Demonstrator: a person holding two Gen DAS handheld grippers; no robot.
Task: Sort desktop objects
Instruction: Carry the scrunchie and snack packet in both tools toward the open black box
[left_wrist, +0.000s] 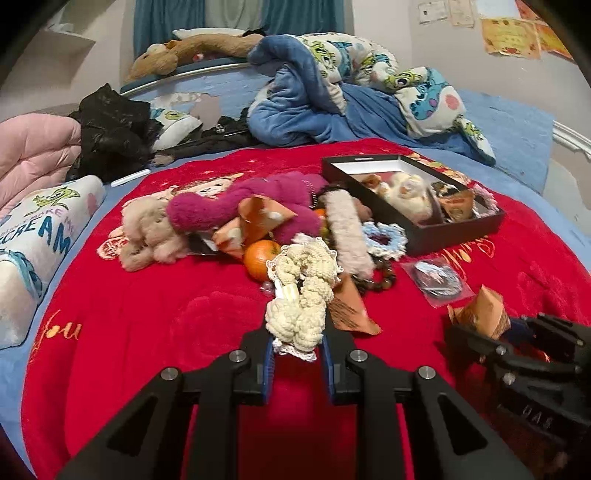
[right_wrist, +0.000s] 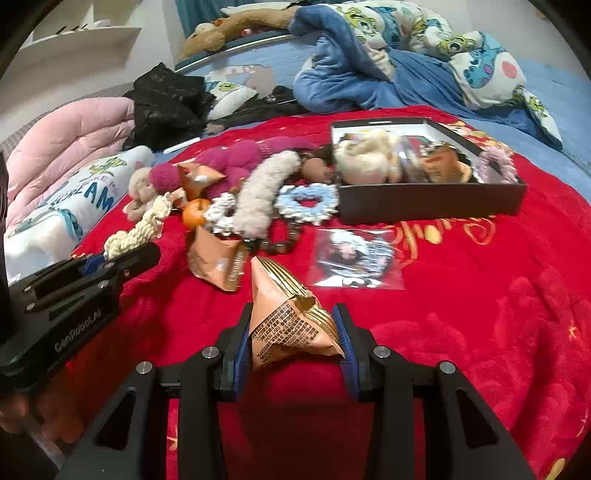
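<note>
Red blanket (right_wrist: 480, 332) on the bed carries a black box (right_wrist: 432, 201), part filled, far right, beside a loose pile of items. Left tool (left_wrist: 297, 338) pinches a cream knitted scrunchie (left_wrist: 303, 295); right tool (right_wrist: 291, 343) pinches an orange snack packet (right_wrist: 291, 325), each item sitting between its pads. Advice: carry both level over the box rim, then release well inside.

Both wrist cameras look forward and downward along their fingers, close over the red blanket (left_wrist: 147, 314), sharing the far black box (right_wrist: 428, 206) and toy pile.
</note>
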